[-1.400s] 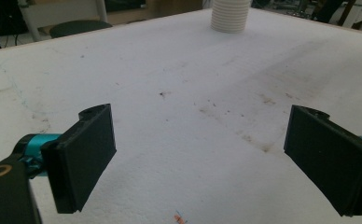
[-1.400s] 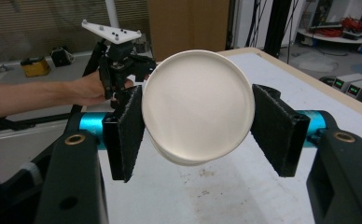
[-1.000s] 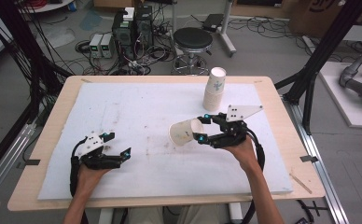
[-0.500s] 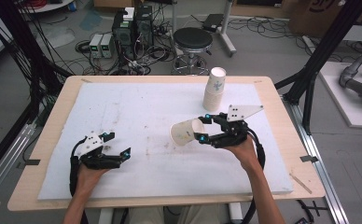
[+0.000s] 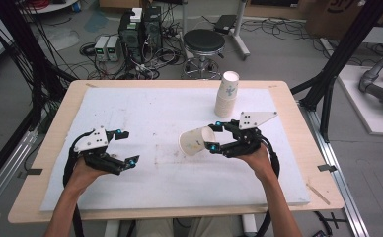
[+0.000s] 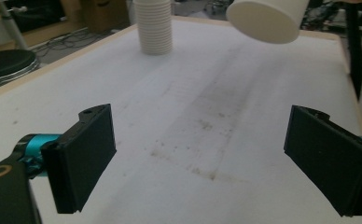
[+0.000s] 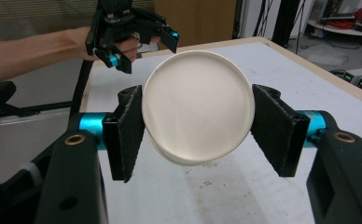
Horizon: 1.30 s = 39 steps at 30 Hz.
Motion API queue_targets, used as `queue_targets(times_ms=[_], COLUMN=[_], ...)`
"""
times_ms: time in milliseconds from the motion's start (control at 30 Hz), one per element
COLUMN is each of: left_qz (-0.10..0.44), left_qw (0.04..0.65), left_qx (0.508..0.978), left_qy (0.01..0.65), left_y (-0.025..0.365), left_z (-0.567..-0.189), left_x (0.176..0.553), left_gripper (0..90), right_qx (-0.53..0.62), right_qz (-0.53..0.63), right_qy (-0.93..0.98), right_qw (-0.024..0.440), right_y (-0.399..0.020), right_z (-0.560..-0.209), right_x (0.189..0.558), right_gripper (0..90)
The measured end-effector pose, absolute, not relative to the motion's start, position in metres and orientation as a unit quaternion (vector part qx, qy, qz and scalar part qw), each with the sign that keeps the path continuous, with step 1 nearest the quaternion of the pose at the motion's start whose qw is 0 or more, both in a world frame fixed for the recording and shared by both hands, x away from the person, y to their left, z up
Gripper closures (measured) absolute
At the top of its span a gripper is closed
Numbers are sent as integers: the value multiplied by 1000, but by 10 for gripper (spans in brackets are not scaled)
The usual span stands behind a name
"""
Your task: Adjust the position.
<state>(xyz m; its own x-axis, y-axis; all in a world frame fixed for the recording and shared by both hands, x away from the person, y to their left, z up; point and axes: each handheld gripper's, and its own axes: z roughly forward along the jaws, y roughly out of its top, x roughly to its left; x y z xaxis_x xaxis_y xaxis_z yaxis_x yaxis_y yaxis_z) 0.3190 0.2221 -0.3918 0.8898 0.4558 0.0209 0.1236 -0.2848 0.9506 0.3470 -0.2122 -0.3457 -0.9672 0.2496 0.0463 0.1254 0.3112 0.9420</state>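
Right gripper pinches a paper cup sideways, above the table.
Left gripper, spread empty, should close gently on its open rim without crushing.

a grey concrete floor spreads behind the wood-edged tabletop. a black round stool stands beyond it, beside computer towers and tangled cables. black frame struts rise on the right.

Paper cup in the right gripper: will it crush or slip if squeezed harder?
The paper cup looks thin-walled and empty, so probably light and easily dented. The right gripper clamps it near the closed base, likely its stiffest part. It tapers, so it may slide out; laid on the table it would probably roll.
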Motion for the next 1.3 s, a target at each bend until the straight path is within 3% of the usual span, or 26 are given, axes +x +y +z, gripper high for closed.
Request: queue_targets(times_ms=[333,767,1300], left_qz=[81,32,18], left_qw=[598,618,606], left_qx=[789,784,794], left_qy=[120,51,51], left_y=[199,130,89], left_z=[-378,-365,-370], left_x=[329,334,344], left_gripper=[87,87,87], right_qx=[94,66,61], right_qz=[584,581,585], right_qy=[805,811,809], right_qw=[42,26,19], right_y=[-207,-190,-191], right_z=[-345,-343,-341], right_x=[347,343,340], right_gripper=[383,384,383])
